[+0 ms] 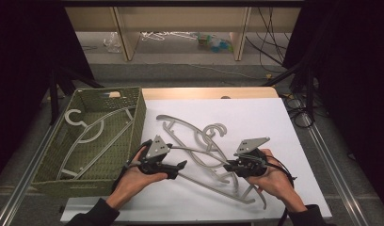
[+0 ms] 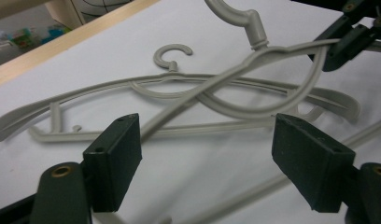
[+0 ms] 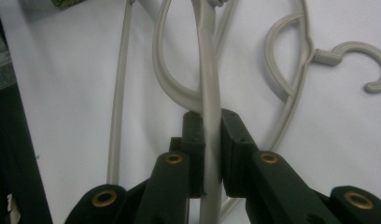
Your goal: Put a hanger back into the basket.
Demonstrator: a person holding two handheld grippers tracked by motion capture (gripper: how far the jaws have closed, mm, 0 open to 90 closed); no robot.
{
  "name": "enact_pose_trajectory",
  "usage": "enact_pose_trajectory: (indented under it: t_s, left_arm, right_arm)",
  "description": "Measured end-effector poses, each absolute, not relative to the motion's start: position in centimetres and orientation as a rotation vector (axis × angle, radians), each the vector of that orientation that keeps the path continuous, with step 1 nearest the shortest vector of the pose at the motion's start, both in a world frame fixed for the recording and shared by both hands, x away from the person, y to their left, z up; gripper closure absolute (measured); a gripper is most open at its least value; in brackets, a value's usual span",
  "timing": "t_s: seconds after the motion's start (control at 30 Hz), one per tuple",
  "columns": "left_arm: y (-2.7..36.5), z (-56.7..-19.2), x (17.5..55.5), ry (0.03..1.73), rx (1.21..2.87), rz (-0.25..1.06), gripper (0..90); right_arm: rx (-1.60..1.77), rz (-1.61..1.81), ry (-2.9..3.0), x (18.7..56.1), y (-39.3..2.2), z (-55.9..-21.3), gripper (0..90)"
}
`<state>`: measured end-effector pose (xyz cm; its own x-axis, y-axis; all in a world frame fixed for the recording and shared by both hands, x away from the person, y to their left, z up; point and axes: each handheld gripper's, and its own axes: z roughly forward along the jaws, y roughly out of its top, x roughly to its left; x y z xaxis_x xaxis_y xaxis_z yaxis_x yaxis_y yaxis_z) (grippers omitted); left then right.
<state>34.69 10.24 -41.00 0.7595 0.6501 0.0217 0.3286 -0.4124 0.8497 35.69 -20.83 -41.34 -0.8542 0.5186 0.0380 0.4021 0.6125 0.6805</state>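
Fingers of the right gripper [image 3: 211, 154] are clamped on the arm of a grey hanger [image 3: 208, 84], lifting it out of the tangle of hangers [image 1: 204, 146] on the white table [image 1: 275, 117]; fingers [image 2: 115, 158] of the left gripper [image 2: 216, 163] stand wide apart with nothing between them, low over the table, a hanger arm just ahead. To my eye the step is freeing one hanger for the green basket [image 1: 138, 113] at the left, where one hanger [image 1: 93, 134] already lies; best done by bringing the left fingers onto the far arm of the gripped hanger, closing squarely, then raising both ends level so its hook slips clear of the pile rather than dragging the others along.
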Motion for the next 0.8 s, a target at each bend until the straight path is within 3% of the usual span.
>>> enact_pose_trajectory:
  t_s: [0.53,0.6,0.73,0.8]
  left_arm:
    - [6.0,-42.1,36.4,0.594,2.183,0.26,40.8]
    - [5.7,-42.4,36.4,0.534,2.239,0.246,48.5]
    - [5.3,-42.7,36.4,0.501,2.26,0.214,53.5]
    - [5.1,-42.6,36.3,0.457,2.299,0.198,62.6]
  right_arm:
    - [0.61,1.042,2.754,34.3,-20.4,-41.3,81.9]
    - [0.578,1.028,2.763,34.2,-20.2,-41.3,81.9]
    - [0.535,1.039,2.784,34.1,-20.0,-41.3,81.9]
    - [0.518,1.024,2.783,34.0,-19.9,-41.4,81.9]
